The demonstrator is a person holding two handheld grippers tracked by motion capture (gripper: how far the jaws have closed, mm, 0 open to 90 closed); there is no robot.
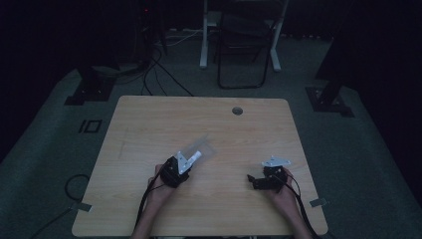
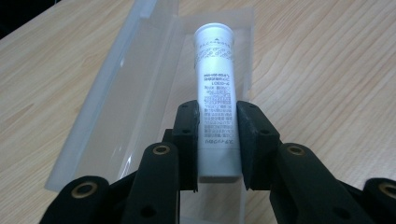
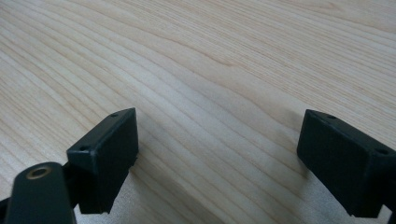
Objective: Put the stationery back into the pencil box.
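A white cylindrical tube (image 2: 215, 88) with small grey print lies lengthwise in my left gripper (image 2: 218, 140), whose two black pads press on its lower half. The tube hangs over a clear plastic box (image 2: 135, 93) with an open lid that rests on the wooden table. From above, the left gripper (image 1: 185, 164) sits near the table's middle with the white tube (image 1: 195, 156) pointing up and right over the clear box (image 1: 204, 147). My right gripper (image 3: 219, 154) stands wide open over bare wood, nothing between its pads; it rests at the front right (image 1: 255, 180).
The light wooden table (image 1: 149, 124) has a round cable hole (image 1: 237, 110) near its far edge. Beyond it stand a white desk frame and a dark chair on a grey floor. Cables trail from both grippers over the front edge.
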